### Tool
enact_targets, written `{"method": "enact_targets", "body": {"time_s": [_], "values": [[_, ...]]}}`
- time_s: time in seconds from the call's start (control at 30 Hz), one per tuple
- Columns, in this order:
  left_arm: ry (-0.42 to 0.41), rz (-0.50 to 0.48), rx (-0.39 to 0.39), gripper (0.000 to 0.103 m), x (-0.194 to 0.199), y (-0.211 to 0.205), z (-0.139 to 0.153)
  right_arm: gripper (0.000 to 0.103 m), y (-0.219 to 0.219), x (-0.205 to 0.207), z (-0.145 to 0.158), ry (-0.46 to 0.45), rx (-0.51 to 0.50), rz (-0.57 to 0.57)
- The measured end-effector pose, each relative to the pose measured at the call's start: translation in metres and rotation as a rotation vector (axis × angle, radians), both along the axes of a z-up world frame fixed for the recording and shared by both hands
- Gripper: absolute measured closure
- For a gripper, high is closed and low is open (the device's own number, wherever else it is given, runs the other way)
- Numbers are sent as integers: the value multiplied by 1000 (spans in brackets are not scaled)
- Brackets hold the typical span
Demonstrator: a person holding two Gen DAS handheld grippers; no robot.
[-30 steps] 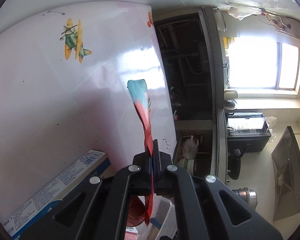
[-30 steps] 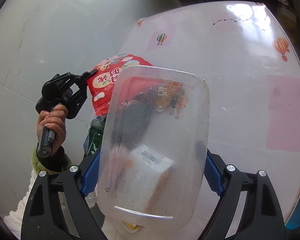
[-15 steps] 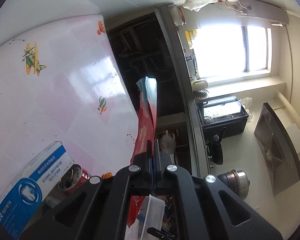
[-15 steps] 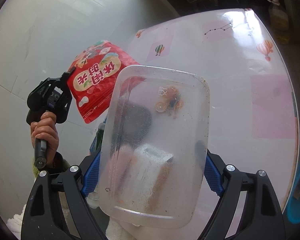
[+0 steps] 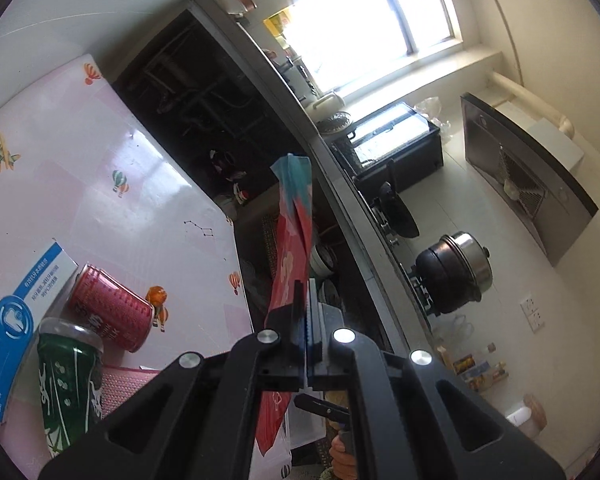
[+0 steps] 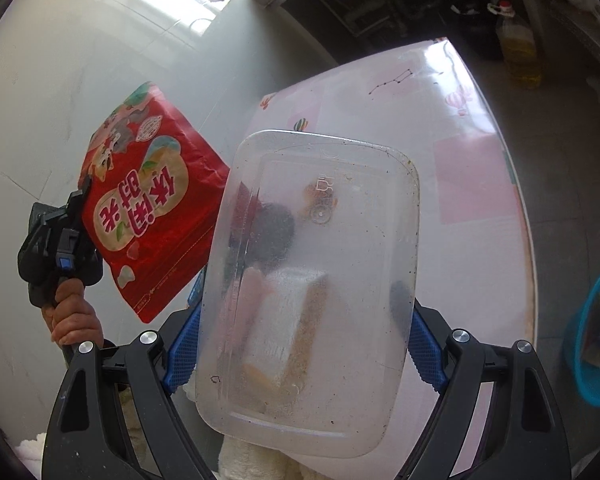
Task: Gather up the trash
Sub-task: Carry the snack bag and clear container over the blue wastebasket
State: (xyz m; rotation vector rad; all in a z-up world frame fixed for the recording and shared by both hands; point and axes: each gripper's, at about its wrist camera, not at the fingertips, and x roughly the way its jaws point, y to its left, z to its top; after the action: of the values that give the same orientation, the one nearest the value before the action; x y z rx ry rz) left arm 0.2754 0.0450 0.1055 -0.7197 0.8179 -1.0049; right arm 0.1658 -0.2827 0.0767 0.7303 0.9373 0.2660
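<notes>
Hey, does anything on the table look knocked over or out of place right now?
Yes. A red can lies on its side on the pink table, beside a blue and white box, and a green bottle leans askew against them. No liquid spill shows. The held clear container looks grimy inside.

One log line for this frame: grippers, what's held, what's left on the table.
left gripper: shut on snack bag | right gripper: shut on plastic container | table: red can, green can, blue box
</notes>
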Motion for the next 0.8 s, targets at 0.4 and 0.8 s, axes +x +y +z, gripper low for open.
{"method": "enact_targets", "body": {"time_s": [0.4, 0.8], "values": [[-159, -122, 153, 103, -68, -63, 6, 21, -37, -82, 8, -7, -33, -181], [-171, -335, 239, 103, -110, -174, -8, 21, -101, -168, 15, -32, -93, -424]]}}
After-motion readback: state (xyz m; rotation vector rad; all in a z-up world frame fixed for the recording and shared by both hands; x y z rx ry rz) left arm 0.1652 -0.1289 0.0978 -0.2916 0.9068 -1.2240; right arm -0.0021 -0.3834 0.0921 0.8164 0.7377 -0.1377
